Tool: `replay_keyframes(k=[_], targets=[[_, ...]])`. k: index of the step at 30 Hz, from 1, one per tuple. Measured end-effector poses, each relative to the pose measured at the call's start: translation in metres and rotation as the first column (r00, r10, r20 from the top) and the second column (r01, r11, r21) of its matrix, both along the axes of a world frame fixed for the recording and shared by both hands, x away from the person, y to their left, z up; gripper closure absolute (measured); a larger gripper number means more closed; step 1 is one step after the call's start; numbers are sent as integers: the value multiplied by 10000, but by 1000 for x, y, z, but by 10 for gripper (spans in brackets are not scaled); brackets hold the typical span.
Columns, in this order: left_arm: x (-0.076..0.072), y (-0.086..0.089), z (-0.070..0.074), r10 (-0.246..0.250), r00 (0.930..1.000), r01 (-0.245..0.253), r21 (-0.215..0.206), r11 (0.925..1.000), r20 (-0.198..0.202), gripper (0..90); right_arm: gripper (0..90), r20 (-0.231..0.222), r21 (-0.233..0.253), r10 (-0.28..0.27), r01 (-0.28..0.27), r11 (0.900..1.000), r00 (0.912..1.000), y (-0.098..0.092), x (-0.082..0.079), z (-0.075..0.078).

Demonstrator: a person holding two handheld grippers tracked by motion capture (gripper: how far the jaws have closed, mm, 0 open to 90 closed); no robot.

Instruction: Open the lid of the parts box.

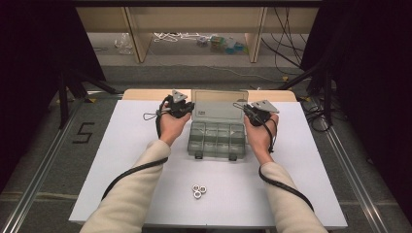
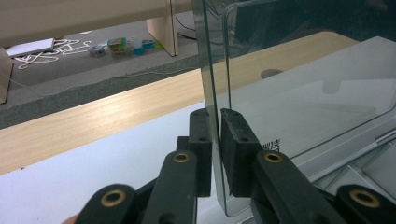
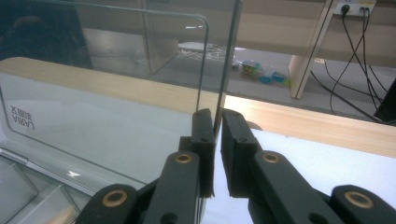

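A clear plastic compartment box (image 1: pixel 216 141) sits mid-table with its lid (image 1: pixel 219 104) standing upright at the back. My left gripper (image 1: pixel 181 108) is at the lid's left edge and my right gripper (image 1: pixel 252 111) at its right edge. In the left gripper view the black jaws of the left gripper (image 2: pixel 215 114) are shut on the lid's (image 2: pixel 303 93) thin side edge. The right gripper view shows the right gripper (image 3: pixel 217 114) pinching the opposite edge of the lid (image 3: pixel 116 93) the same way. Three metal nuts (image 1: pixel 198 191) lie together on the white table (image 1: pixel 121 160) in front of the box.
A wooden strip (image 1: pixel 145 93) runs along the table's far edge. Beyond it are shelf legs, cables and small items on the floor (image 1: pixel 218 43). Dark stands flank both sides of the table. The box's compartments look bare.
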State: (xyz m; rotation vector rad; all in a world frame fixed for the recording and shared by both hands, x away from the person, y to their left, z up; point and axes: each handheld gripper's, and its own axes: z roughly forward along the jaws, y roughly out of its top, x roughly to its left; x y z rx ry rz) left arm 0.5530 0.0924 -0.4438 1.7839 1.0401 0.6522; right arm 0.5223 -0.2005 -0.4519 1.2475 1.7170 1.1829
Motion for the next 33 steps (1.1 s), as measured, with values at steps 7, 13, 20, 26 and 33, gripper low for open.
replay_keyframes(k=[7,13,20,26,33], targets=[[1,0,-2,2,10000,-2,66,10000,-48,826,843,-61,4,56,-56,10000,10000,0,1,-3],[2,0,-4,10,9999,-9,109,9999,-147,826,841,-320,-49,-7,6,10000,9995,0,1,-4],[2,-1,-6,36,9996,-33,95,9999,-272,826,841,-324,-120,47,-51,9999,9995,0,2,-5],[3,-1,-8,28,9995,-26,55,10000,-318,826,840,-468,-86,15,-19,10000,9989,1,2,-6],[3,-1,-9,-9,9992,21,301,9995,-396,825,836,-666,-153,36,-46,9999,9978,0,2,-7]])
